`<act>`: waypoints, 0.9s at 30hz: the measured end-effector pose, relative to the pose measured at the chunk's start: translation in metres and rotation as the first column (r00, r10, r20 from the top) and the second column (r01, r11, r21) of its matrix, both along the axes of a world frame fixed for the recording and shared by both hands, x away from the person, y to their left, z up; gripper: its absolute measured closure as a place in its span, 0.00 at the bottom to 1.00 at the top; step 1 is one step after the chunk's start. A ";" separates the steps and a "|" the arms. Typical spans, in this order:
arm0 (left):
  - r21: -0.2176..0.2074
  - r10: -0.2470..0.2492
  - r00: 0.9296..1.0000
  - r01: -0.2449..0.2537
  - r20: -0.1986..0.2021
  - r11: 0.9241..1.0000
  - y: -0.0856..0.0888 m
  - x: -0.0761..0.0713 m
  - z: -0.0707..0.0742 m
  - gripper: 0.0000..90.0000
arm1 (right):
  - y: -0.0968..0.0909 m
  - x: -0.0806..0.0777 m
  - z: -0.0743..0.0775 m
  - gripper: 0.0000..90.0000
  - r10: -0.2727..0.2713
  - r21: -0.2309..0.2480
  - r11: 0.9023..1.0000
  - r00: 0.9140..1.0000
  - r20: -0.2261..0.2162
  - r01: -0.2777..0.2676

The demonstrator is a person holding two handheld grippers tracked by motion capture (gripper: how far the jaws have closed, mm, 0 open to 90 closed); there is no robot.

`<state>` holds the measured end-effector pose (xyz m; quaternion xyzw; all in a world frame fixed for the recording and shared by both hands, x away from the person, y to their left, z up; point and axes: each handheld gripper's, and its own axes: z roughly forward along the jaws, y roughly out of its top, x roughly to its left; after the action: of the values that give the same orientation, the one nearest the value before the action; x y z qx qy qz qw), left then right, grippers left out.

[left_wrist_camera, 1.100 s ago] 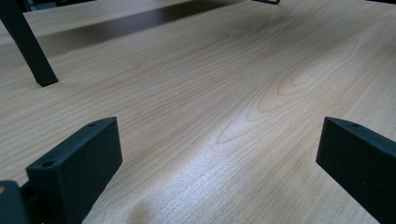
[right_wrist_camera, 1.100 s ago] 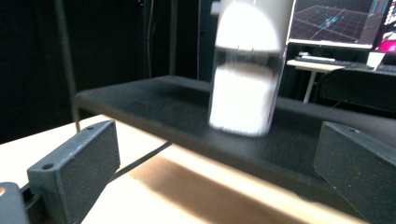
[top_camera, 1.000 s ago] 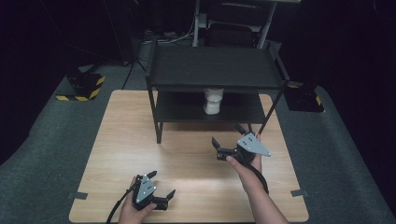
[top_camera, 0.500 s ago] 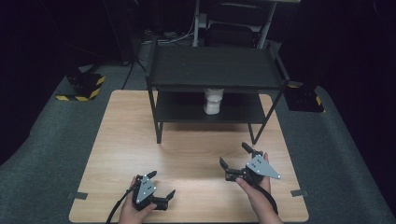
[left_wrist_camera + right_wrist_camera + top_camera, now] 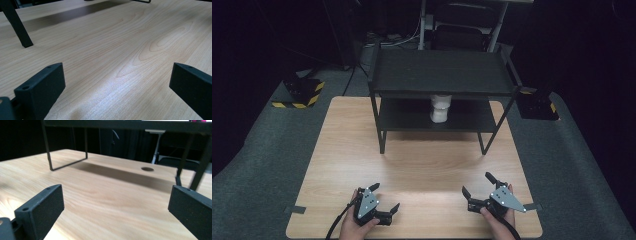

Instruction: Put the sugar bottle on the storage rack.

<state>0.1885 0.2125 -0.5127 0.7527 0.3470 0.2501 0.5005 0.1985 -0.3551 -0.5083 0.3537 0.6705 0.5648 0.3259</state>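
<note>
- High view: the upper part of the white cylindrical cup (image 5: 440, 108) was hidden behind the front edge of the top shelf of the black two-tier metal rack (image 5: 442, 75), and its material could not be made out.
- The cup stood upright on the rack's lower shelf, near the middle, at the far end of the light wood-grain table (image 5: 422, 165).
- The left gripper (image 5: 384, 204), black with a grey three-cornered plate, lay at the near left of the table, its jaws spread apart and gripping nothing; the cup was well apart from it, ahead and to the right.
- The right gripper (image 5: 475, 184) lay at the near right edge, its jaws likewise spread wide and empty; the cup stood well ahead of it and to the left.
- Left gripper view: two blocky matt-black jaws framed bare, smooth wood grain; one rack leg (image 5: 17, 25) was cut off at the top edge.
- Right gripper view: thin rack legs (image 5: 67, 162) and a round hole (image 5: 147, 169) in the tabletop showed beyond the parted jaws; the room behind was too dark to read.
</note>
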 end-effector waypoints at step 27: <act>0.006 0.002 1.000 -0.003 0.005 1.000 -0.001 -0.001 0.000 0.01 | -0.018 -0.017 -0.023 0.00 -0.042 -0.026 0.999 0.996 -0.073 0.040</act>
<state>0.1872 0.2112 -0.5128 0.7533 0.3459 0.2536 0.4986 0.1817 -0.3732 -0.5312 0.3840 0.6816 0.5363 0.3168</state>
